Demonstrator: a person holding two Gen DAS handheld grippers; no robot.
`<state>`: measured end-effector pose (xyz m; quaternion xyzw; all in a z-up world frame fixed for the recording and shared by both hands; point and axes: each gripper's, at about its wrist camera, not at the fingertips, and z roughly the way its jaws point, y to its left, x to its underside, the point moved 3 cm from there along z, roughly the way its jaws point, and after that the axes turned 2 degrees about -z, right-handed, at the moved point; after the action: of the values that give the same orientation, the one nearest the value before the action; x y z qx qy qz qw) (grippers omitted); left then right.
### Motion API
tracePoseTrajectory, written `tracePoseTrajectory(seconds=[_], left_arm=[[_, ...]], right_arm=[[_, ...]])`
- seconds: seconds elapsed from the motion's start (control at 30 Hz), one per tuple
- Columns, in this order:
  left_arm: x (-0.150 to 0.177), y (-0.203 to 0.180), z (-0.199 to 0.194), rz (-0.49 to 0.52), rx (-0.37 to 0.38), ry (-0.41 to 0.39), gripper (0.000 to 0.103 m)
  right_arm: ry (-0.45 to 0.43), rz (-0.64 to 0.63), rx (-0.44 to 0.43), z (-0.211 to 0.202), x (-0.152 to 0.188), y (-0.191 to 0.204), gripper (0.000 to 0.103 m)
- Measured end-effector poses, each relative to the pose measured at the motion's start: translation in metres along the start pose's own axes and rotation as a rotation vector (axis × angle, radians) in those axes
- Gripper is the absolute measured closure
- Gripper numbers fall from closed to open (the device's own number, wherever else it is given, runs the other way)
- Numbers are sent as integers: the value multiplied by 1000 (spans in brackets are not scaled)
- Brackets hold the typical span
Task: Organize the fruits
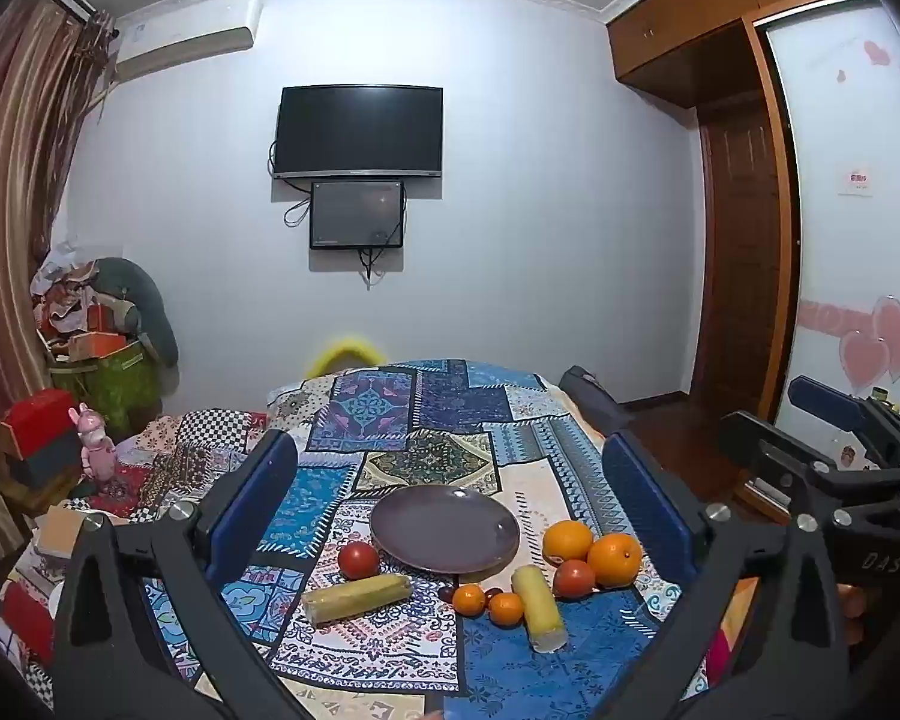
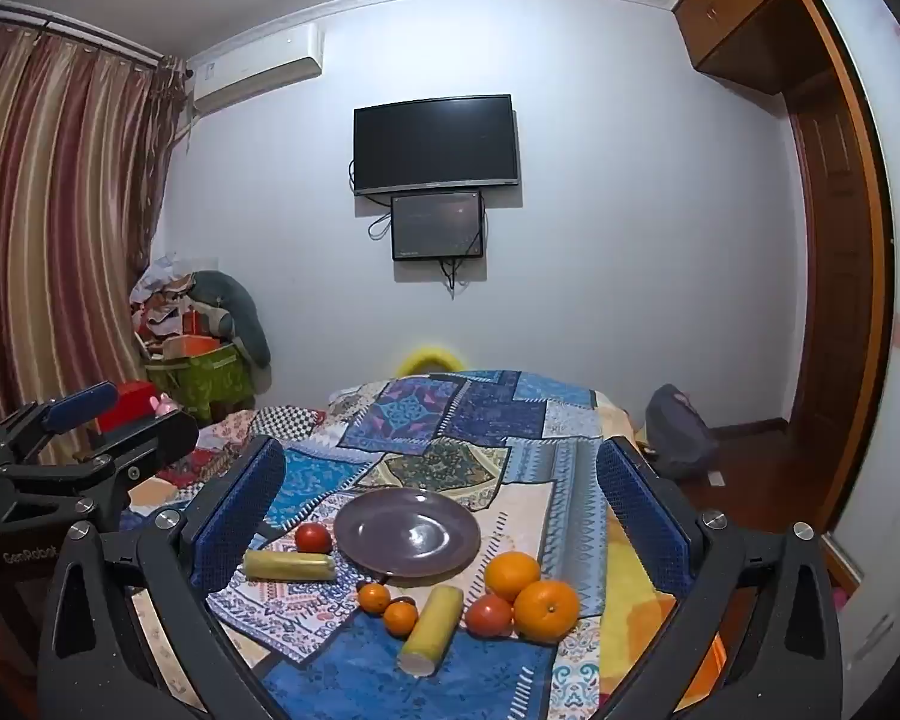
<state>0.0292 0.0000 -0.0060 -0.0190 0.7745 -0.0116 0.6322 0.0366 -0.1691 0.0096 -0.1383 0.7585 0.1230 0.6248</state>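
Fruits (image 2: 513,594) beyond open right gripper (image 2: 441,480)

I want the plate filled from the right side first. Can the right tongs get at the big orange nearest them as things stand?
Probably yes. The right tongs are open and empty, and the orange lies at the cluster's near right edge. A tomato touches its left side and another orange sits just behind, so the grip is tight.

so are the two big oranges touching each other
Touching. In the right wrist view the nearer big orange overlaps the farther big orange with no cloth showing between them; the left wrist view shows no gap either.
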Motion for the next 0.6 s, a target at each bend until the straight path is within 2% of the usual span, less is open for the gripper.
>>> tracePoseTrajectory(seconds=[0.17, 0.6], left_arm=[[-1, -2, 1, 4, -15, -11, 0], [-4, 3, -3, -25, 0, -18, 0]], right_arm=[[-1, 2, 5, 0, 1, 0, 0], [-7, 4, 6, -2, -2, 3, 0]])
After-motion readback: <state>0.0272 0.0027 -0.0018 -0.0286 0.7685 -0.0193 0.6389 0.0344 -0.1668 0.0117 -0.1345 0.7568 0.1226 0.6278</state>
